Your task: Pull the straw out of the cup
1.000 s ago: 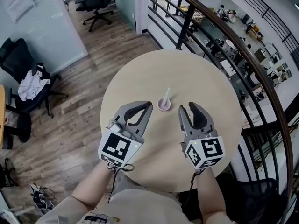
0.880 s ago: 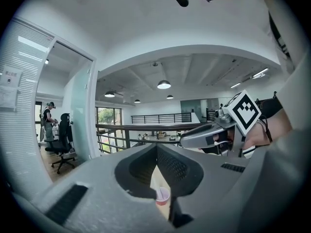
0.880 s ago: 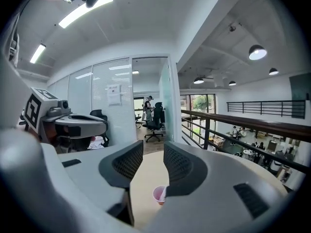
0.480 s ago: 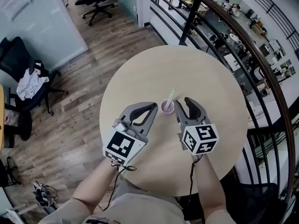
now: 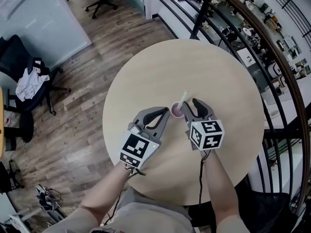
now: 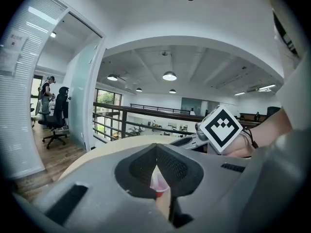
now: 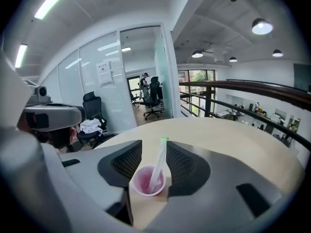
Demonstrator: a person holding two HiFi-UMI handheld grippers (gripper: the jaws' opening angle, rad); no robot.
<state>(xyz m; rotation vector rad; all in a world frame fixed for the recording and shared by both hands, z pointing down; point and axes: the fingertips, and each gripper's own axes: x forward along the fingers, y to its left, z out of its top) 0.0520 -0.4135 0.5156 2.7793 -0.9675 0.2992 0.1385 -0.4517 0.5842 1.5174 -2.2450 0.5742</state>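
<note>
**Pulling the straw from the cup:** a person is working two handheld tools over a round tabletop [image 5: 209, 67], where a small pink cup [image 7: 148, 182] is standing with a green-tipped white straw [image 7: 159, 161] leaning out of it. The right tool [image 7: 154, 145], its jaws having just been opening, is hanging released, with cup and straw standing between its spread jaws. The left tool [image 5: 165, 111] is sitting clenched on nothing, tips together, just beside the cup. A dark railing [image 5: 203, 13] is curving past behind the tabletop.
</note>
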